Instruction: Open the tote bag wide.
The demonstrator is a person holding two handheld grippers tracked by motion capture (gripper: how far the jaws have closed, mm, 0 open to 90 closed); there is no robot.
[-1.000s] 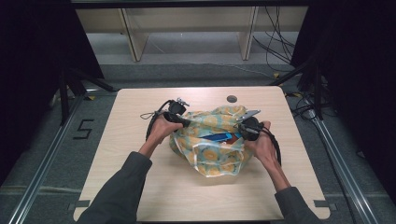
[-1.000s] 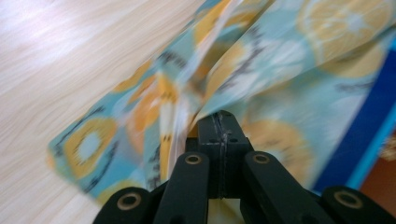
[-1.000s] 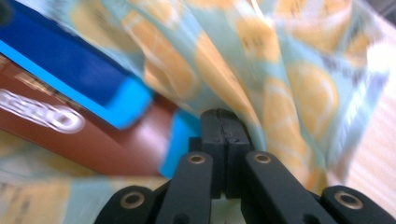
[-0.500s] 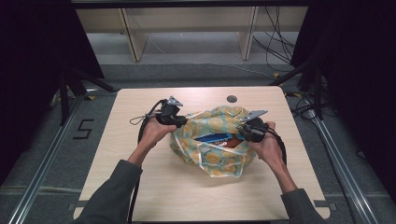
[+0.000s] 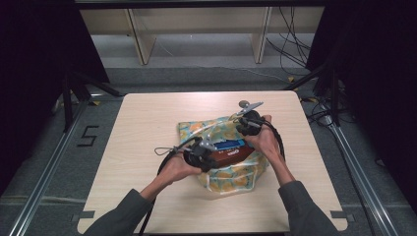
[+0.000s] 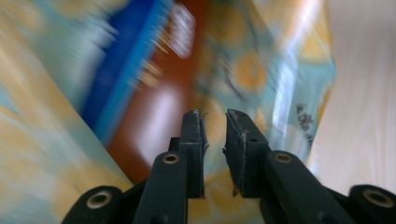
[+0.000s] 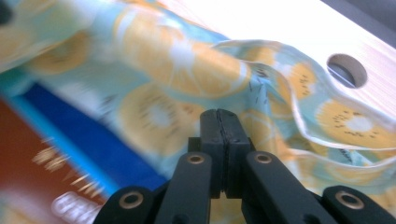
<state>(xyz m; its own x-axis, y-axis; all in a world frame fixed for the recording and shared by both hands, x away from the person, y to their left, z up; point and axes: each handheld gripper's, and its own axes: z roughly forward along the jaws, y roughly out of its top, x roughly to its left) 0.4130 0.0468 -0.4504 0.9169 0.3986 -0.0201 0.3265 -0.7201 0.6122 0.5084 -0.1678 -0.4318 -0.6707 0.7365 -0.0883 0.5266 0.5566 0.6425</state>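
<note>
- Soft, thin plastic bag [image 5: 223, 162] with orange-slice print, lying mid-table [image 5: 147, 128] between both tools; light and floppy, slippery film, creases easily, no stiffness of its own.
- Holding 1 box [image 5: 227, 152], brown and blue, stiff, flat, poking out at the bag mouth; likely light.
- Left gripper [image 5: 209, 153] just in front of the box and mouth edge; jaws have just been opening, now a narrow gap, nothing between the pads [image 6: 194, 135].
- Right gripper [image 5: 244, 129] at the far rim of the bag; jaws pressed together, whether pinching film: cannot tell.
- Best hold judged: rim film or handle loop [image 7: 299, 112], not the slick side.
</note>
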